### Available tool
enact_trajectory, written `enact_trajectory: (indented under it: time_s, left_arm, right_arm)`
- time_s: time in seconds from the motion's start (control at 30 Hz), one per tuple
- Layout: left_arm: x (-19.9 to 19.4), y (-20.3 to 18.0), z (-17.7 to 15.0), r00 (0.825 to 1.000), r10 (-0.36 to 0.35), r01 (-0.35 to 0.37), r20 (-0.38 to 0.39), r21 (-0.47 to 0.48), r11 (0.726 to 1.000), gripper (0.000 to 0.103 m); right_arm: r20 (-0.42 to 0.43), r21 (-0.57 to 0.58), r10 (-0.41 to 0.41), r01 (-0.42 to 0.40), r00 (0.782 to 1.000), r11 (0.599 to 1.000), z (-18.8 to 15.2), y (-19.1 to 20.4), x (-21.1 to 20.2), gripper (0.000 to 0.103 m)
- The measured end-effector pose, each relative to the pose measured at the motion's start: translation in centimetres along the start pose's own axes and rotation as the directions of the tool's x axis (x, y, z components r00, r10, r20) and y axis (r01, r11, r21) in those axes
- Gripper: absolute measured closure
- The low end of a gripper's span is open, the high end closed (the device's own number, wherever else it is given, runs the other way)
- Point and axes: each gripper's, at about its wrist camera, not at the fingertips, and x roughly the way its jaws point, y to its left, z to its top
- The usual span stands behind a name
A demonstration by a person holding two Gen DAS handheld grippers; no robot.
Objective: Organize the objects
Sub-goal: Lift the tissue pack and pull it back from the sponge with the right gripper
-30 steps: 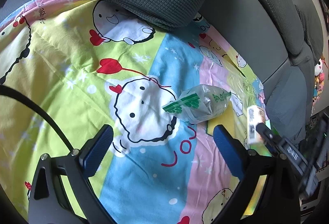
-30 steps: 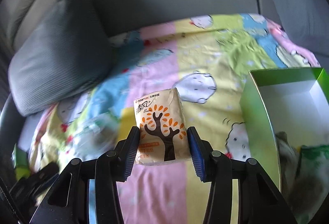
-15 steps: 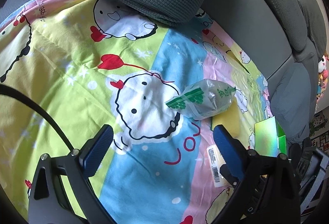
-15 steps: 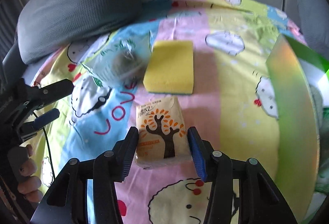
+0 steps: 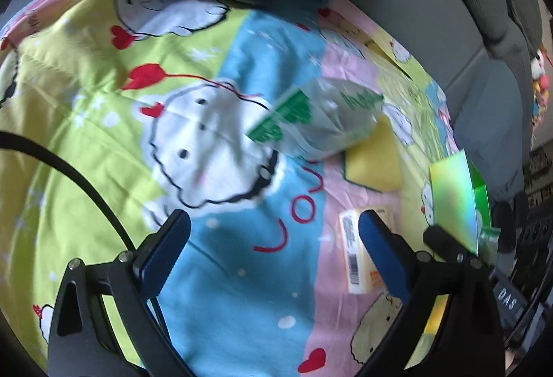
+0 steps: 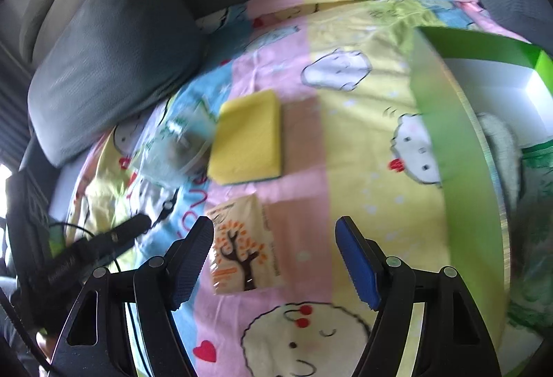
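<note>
Down on the pink stripe at 6 o'clock from the yellow sponge (image 6: 247, 138): tissue pack (image 6: 242, 245) lying flat, right gripper (image 6: 273, 256) just spread wide, nothing pinched. Left gripper (image 5: 273, 251) spread and empty too. Best backed straight off without nudging the pack.

Both fisheye views are daylit and bright on the cartoon bedsheet (image 5: 214, 273), with dark vignetted corners and curved edges. Motion blur smears the plastic bag (image 5: 321, 121) and the tissue pack (image 6: 242, 245). A sheen streaks the green box (image 6: 459, 169) wall. The grey pillow (image 6: 110, 55) sits dimmer.
</note>
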Motion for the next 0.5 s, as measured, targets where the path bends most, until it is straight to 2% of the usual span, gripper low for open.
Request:
enact_trajectory:
  time_s: [0.1, 0.27, 0.33, 0.5]
  left_arm:
    - [0.6, -1.0, -0.5, 1.0, -0.002, 0.004, -0.026, 0.047, 0.999, 0.006]
    - [0.9, -1.8, -1.0, 0.999, -0.027, 0.031, -0.045, 0.075, 0.997, 0.009]
    - [1.1, -2.2, -1.1, 0.997, -0.049, 0.053, -0.055, 0.086, 0.995, 0.011]
    - [1.5, -2.6, -1.4, 0.994, -0.072, 0.079, -0.079, 0.089, 0.993, 0.025]
  right_arm:
    - [0.032, 0.002, -0.002, 0.002, 0.999, 1.0, 0.3, -0.4, -0.7, 0.031]
    - [0.047, 0.017, 0.041, -0.042, 0.998, 0.999, 0.7, -0.8, -0.9, 0.054]
    - [0.038, 0.021, 0.055, -0.056, 0.998, 0.998, 0.7, -0.9, -0.6, 0.069]
    - [0.012, 0.012, 0.081, -0.081, 0.997, 0.997, 0.6, -0.5, 0.1, 0.072]
